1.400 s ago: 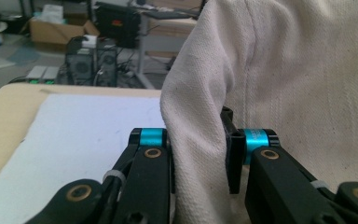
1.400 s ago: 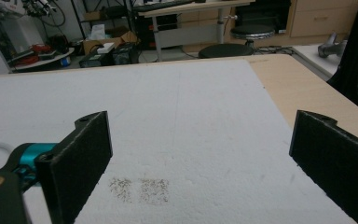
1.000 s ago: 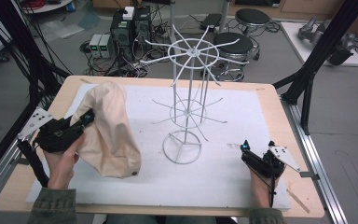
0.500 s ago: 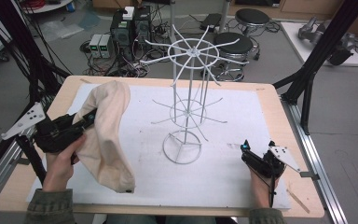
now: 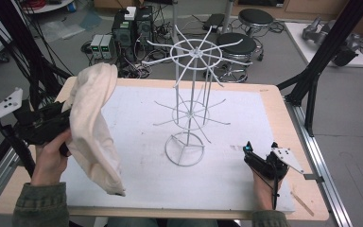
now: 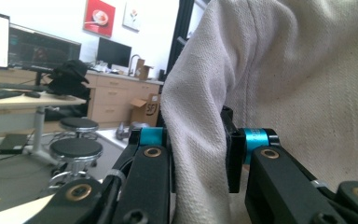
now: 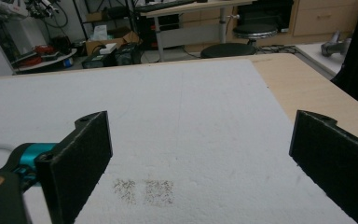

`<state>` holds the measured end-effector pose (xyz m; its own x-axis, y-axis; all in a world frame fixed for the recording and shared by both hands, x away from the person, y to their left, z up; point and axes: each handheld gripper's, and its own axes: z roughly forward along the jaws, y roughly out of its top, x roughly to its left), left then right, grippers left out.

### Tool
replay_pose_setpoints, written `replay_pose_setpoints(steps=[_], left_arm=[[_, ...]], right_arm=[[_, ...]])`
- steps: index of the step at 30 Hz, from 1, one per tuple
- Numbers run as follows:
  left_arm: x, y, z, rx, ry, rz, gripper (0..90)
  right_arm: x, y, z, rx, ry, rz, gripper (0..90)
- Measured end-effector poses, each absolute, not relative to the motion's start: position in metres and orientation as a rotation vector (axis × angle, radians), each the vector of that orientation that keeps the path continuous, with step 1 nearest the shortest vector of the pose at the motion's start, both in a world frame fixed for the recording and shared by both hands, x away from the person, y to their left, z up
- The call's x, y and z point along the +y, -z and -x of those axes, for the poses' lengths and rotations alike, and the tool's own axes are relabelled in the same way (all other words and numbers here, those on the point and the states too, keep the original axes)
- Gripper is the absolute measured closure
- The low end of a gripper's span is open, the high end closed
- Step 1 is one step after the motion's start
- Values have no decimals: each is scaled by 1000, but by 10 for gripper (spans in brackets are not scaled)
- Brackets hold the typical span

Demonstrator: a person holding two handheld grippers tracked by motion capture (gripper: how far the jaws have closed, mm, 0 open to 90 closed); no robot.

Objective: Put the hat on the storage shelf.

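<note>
Two grippers: left gripper (image 6: 198,154) clamped on cream cloth (image 5: 92,127) draped over it; right gripper (image 7: 200,158) gaping wide, holding nothing, above white foam mat (image 7: 191,107).

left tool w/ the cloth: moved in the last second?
Yes. The left tool has lifted the cream cloth up off the white mat and out toward the table's left edge, away from the wire rack.
</note>
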<state>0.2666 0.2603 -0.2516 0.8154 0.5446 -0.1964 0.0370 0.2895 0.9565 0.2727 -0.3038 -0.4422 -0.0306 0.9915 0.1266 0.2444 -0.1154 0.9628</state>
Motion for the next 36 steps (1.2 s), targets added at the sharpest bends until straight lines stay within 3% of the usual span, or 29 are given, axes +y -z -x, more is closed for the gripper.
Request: replay_pose_setpoints(steps=[24,36], left_arm=[[246,168,-278,494,-379,-1228,779],[223,157,-303,530,-379,-1242,779]], right_arm=[[-300,442,-272,1385,-1228,-1442,46],[-298,441,-272,1390,-1236,-1432,46]])
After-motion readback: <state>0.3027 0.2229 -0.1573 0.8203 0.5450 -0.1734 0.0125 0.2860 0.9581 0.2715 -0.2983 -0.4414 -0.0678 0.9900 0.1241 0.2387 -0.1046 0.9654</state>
